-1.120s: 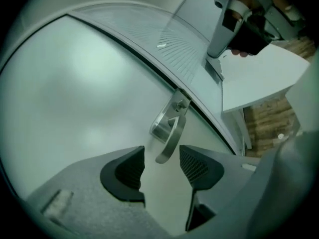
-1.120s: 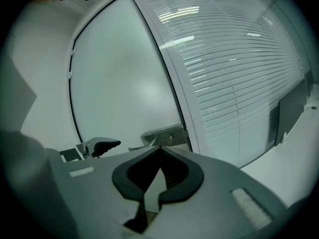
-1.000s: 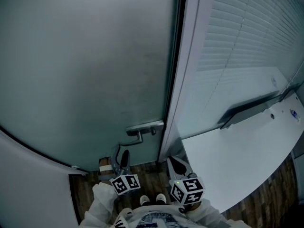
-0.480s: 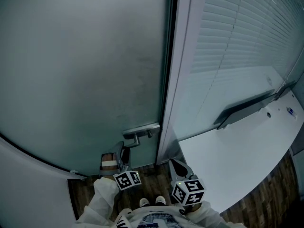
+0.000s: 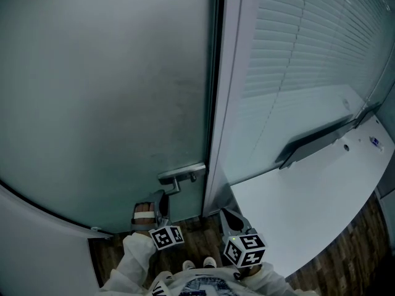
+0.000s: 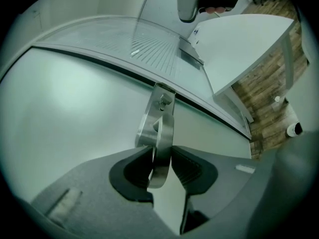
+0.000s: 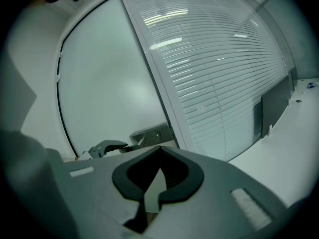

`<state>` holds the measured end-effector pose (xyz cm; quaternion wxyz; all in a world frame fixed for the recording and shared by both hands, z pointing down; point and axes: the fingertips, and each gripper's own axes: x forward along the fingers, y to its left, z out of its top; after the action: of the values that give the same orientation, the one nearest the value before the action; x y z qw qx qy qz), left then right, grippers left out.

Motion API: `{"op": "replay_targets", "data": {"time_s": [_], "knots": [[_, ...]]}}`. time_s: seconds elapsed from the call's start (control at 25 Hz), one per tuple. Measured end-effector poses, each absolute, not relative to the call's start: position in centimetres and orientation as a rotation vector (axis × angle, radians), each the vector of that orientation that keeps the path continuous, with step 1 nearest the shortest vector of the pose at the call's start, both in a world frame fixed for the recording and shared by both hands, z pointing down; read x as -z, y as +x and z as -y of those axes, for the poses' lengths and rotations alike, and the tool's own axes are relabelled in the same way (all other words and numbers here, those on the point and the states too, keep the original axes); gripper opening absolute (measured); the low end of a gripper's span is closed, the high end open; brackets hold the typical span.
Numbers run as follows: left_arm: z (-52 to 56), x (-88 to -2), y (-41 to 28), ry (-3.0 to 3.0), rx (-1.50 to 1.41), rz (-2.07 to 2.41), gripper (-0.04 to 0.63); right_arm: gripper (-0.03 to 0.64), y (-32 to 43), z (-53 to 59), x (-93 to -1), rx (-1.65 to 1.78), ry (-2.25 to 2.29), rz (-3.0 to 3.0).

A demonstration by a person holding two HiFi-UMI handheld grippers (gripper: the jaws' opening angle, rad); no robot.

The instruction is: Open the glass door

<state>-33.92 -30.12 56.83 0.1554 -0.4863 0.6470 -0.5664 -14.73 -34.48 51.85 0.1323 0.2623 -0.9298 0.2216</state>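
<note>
At the left, the frosted glass door point(image 5: 105, 91) was seen filling the head view, shut against the pale door frame point(image 5: 233, 91). Its steel lever handle point(image 5: 181, 174) was mounted low at the door's right edge, just beside that frame. The left gripper point(image 5: 158, 203) was held at the handle from below. In the left gripper view the lever was caught between the 2 jaws, which were closing, and both pads were laid against its sides. Further right, the right gripper point(image 5: 230, 216) was held apart from the door, above the wooden floor point(image 5: 197, 242). Its jaws were pressed together with nothing between them. Slatted blinds point(image 5: 308, 36) were seen in the panel beyond the frame, and a white desk point(image 5: 308, 208) was set below them at the far right.
</note>
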Motion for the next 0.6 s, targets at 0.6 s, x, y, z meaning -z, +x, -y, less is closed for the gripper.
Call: {"op": "replay_targets", "data": {"time_s": [0.6], "knots": [[30.5,-56.9,-34.4,-1.709,1.182,-2.226,0.127,0.003,-16.4,31.9,-52.9,-0.695,0.693,2.623]]}}
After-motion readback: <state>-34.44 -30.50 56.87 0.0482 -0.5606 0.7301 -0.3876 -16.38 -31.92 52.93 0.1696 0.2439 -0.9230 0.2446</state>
